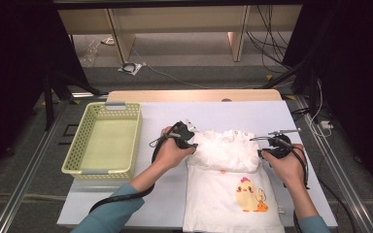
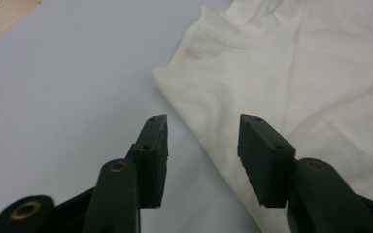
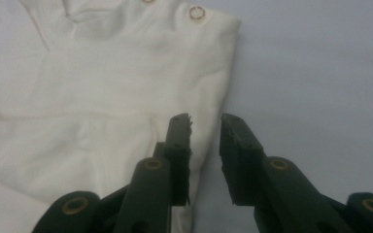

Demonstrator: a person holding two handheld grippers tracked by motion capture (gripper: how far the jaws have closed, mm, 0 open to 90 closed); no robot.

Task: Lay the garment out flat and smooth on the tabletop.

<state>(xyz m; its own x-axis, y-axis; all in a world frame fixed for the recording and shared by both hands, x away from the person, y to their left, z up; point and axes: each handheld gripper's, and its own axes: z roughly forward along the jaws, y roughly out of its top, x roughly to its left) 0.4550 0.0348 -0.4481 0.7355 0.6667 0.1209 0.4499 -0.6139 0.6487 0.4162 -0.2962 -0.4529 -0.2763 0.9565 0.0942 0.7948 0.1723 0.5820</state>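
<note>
The white shirt [image 1: 230,182] lies on the pale table [image 1: 165,194] in front of me, its upper part folded down over itself, a yellow chick print [image 1: 249,194] on the flat lower part nearest me. To its left, well apart from it, stands the pale green basket [image 1: 93,116], with only its own floor showing inside. My left gripper [image 1: 190,141] sits at the left edge of the folded part and my right gripper [image 1: 266,145] at its right edge. From above I cannot tell how my jaws stand; the hands and gripper bodies cover them. The left gripper view settles it: my left gripper [image 2: 201,155] has its jaws moderately apart, nothing pinched, the shirt's [image 2: 291,77] folded edge running under the gap while the pads press on nothing. The right gripper view shows my right gripper [image 3: 205,155] with a narrow gap, holding nothing, the shirt's [image 3: 116,97] edge lying beneath the left pad and bare table beneath the other. That view also picks out a metal snap [image 3: 195,12] at the shirt's corner, while the high view alone gives the basket and the chick.
</note>
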